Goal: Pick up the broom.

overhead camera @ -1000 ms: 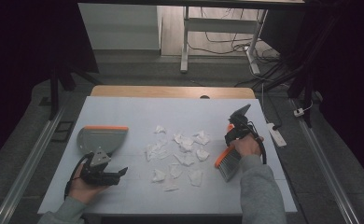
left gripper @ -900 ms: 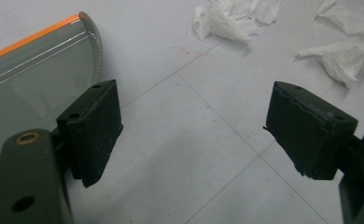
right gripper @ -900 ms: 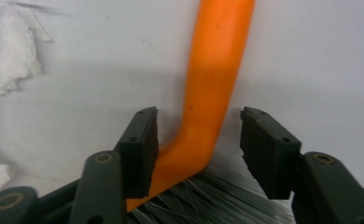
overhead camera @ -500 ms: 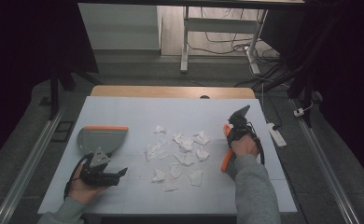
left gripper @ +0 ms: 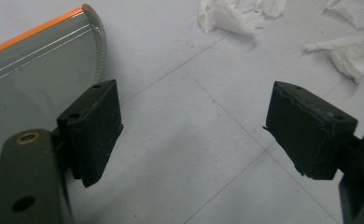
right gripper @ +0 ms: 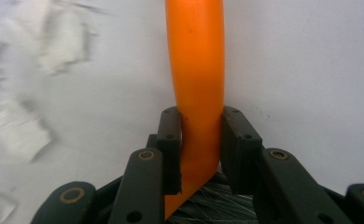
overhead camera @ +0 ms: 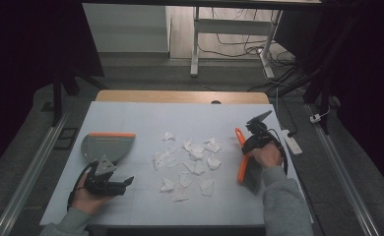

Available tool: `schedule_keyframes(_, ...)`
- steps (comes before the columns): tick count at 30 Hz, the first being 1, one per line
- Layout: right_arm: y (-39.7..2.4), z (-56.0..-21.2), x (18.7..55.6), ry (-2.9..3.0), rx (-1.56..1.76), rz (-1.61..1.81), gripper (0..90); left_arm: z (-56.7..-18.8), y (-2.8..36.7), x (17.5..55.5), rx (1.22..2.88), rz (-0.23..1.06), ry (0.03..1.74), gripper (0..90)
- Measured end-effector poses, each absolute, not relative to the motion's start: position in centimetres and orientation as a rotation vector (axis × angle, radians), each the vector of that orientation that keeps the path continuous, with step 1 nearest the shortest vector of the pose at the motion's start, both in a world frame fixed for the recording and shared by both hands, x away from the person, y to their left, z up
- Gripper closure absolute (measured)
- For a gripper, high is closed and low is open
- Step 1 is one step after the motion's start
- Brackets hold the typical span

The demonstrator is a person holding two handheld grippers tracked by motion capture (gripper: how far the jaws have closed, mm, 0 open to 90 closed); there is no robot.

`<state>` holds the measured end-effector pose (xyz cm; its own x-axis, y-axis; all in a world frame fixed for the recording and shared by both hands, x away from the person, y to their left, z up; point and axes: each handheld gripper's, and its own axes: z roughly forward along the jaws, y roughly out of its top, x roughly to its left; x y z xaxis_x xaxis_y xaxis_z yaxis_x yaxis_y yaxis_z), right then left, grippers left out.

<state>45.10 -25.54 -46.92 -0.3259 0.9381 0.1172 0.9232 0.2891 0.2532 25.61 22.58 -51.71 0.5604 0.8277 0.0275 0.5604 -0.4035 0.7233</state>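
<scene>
Gripping brush (overhead camera: 241, 162), right tongs (right gripper: 199, 140) (left tongs (left gripper: 194, 133) agape).

Grey sleeves (overhead camera: 286, 206) on both forearms. Two black grippers: left gripper (left gripper: 194, 135) with blocky, matte pads (left gripper: 94, 128), worn and chipped along the edges, small screw holes in each; brass-coloured rivets on the linkage arms of the right gripper (right gripper: 199, 149). Grey three-cornered plate (overhead camera: 104, 165) on top of the left one. Black cable (overhead camera: 280, 142) trailing from the right.

A white power strip (overhead camera: 293, 141) lies on the floor beside the table (overhead camera: 145, 110).
</scene>
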Motion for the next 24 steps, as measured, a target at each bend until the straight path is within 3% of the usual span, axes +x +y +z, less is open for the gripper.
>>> schedule_keyframes(24,-28.6,-43.2,40.7,2.402,1.556,1.252,70.9,-51.9,22.7,26.1,2.089,0.538,1.149,18.6)
